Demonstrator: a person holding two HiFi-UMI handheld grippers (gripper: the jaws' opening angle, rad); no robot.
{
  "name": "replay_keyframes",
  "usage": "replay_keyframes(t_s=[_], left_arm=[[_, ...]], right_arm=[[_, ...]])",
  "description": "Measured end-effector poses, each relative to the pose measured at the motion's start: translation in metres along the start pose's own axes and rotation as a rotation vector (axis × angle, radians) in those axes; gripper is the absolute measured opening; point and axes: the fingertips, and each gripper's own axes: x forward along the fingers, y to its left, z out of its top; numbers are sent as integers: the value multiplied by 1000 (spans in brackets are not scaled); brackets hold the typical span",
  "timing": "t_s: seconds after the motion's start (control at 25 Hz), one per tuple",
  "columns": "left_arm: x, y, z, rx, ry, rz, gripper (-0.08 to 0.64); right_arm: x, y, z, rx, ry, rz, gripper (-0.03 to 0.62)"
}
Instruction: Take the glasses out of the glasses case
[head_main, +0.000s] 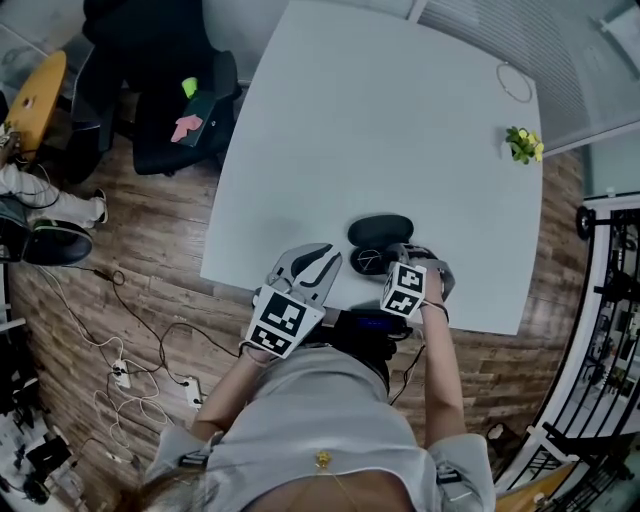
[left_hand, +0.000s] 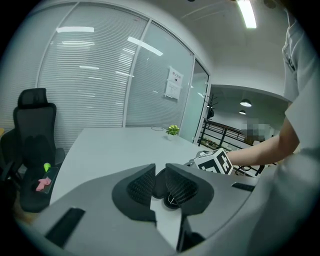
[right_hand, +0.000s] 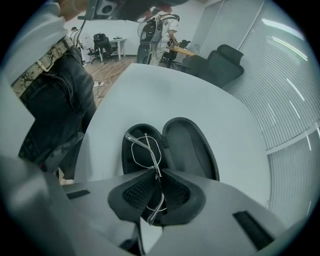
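A black glasses case (right_hand: 187, 145) lies open on the white table (head_main: 380, 120), both halves facing up; in the head view the case (head_main: 380, 230) is near the table's front edge. My right gripper (right_hand: 155, 178) is shut on thin wire-framed glasses (right_hand: 145, 149) at their bridge. One lens hangs over the case's left half, the other sits between the jaws. My left gripper (head_main: 322, 254) hovers just left of the case; the left gripper (left_hand: 159, 175) has its jaws together with nothing in them.
A small potted plant (head_main: 523, 145) and a loop of thin cable (head_main: 514, 82) sit at the table's far right. A black office chair (head_main: 185, 110) stands at the table's left. Cables and a power strip (head_main: 120, 375) lie on the wooden floor.
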Motion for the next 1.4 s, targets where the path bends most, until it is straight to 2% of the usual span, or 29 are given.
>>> replay_keyframes(t_s=[0.32, 0.48, 1.4], left_arm=[[3, -5, 1, 3, 3, -9, 64], [4, -10, 1, 9, 10, -16, 64], [7, -28, 1, 63, 20, -77, 64]], right_arm=[[-1, 5, 1, -59, -10, 30, 28], [-5, 9, 5, -41, -41, 34, 20], [-69, -6, 13, 43, -122, -102, 20]])
